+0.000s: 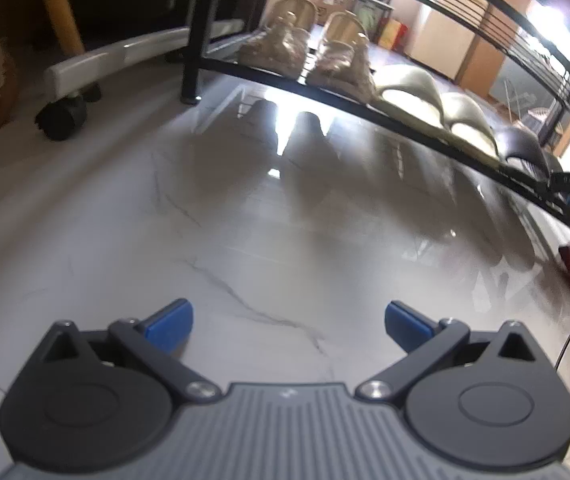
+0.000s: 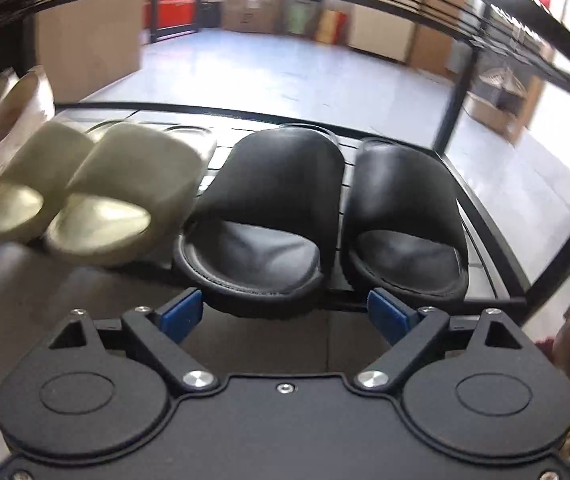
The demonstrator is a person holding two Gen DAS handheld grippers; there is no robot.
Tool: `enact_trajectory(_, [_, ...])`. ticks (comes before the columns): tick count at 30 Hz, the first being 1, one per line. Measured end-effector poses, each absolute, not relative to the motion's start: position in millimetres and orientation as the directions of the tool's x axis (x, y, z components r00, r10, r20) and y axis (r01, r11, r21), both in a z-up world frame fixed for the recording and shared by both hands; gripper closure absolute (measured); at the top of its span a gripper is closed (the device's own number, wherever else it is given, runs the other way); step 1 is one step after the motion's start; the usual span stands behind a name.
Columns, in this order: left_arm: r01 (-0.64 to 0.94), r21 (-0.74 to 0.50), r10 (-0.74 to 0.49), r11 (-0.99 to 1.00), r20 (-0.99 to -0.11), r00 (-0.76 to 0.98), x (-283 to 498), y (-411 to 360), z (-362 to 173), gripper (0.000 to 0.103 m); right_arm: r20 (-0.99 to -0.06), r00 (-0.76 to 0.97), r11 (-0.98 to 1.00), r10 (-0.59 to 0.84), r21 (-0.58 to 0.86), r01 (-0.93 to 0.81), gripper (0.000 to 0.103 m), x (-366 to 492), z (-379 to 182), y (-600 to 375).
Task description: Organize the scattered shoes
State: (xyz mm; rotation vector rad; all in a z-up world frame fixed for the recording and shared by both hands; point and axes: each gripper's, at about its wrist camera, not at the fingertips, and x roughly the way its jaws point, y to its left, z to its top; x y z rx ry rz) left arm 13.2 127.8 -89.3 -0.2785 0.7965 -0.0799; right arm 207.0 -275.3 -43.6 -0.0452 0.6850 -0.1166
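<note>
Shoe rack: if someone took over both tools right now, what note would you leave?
Left tool: open, empty, over bare floor.
Right tool: open, holding nothing, just in front of the left black slide.
On the bottom shelf: a tan pair, a cream pair of slides, then both black slides, the other at the rack's end.
Done: three pairs lined up.
Left: none visible on the floor here; check around before stopping.
</note>
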Motion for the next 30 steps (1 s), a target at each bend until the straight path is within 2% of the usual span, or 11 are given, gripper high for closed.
enact_trajectory(9, [0.004,-0.281,-0.203,0.960,-0.684,0.701,12.6,122.7,-87.0,0.000,-0.645,0.738,0.980,-0.197,-0.109,0.166,0.009,223.7,-52.2,-292.7])
enact_trajectory(12, [-0.003,-0.286,-0.201,0.958,-0.683,0.702,12.9,124.0,-86.6,0.000,-0.647,0.745,0.984,-0.165,-0.055,0.171,0.007,211.0,-50.3,-294.1])
enact_trajectory(14, [-0.004,-0.288,-0.201,0.958,-0.679,0.706,12.7,124.4,-85.4,0.000,-0.610,0.787,0.986,-0.097,0.051,0.161,0.000,182.4,-44.0,-292.4])
enact_trajectory(20, [0.017,-0.255,-0.183,0.967,-0.646,0.741,4.8,124.2,-77.1,0.000,-0.506,0.862,0.950,-0.039,0.250,0.189,0.000,78.3,-28.1,-289.7])
enact_trajectory(24, [0.023,-0.190,-0.139,0.982,-0.627,0.767,-5.6,123.9,-71.1,0.000,-0.374,0.912,0.921,-0.166,0.272,0.279,0.000,-19.6,-13.6,-293.3])
enact_trajectory(30, [0.049,-0.113,-0.109,0.992,-0.632,0.767,-19.3,112.2,-58.5,0.000,-0.267,0.894,0.865,-0.361,0.263,0.428,0.000,-110.0,-26.2,-306.0])
